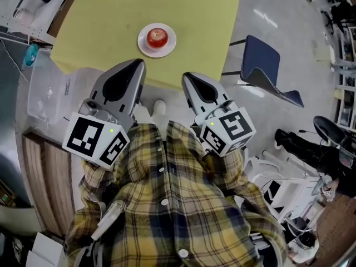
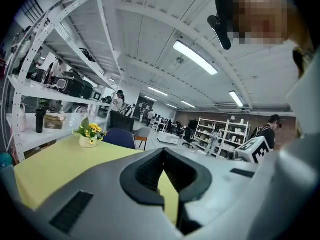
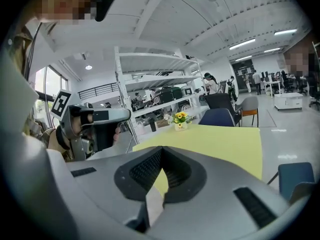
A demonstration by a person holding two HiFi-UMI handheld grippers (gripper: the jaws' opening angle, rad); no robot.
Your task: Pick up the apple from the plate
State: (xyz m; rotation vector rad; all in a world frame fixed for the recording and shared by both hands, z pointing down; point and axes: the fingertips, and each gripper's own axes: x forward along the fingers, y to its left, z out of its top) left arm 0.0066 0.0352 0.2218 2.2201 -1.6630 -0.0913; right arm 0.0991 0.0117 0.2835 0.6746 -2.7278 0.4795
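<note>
Both sets of fingers are clenched with nothing in them. On the left gripper (image 2: 162,150) the tips meet at a point, and it's the same on the right gripper (image 3: 161,149). You only get that close look in the gripper views, which also show the black ribbed pads (image 3: 145,171) set into smooth grey plastic shells.

The gripper views also catch a little flower pot (image 3: 180,120) with yellow blooms at the desk's far edge. The right gripper view has the left gripper off to its side too, held in a hand (image 3: 64,134).

Only the head view shows the apple (image 1: 157,36). It's red, round and shiny, and it sits on a round white plate (image 1: 143,45) near the desk's (image 1: 200,21) near edge, around the middle of that edge. Both tips sit around that same near edge, apart from the plate, left (image 1: 138,63) and right (image 1: 186,75). The apple lies ahead between them, a bit closer to the left one.

The desk top is matte yellow-green. There's a dark blue chair (image 1: 260,64) off its right corner, and a yellow plaid shirt (image 1: 167,204) below.
</note>
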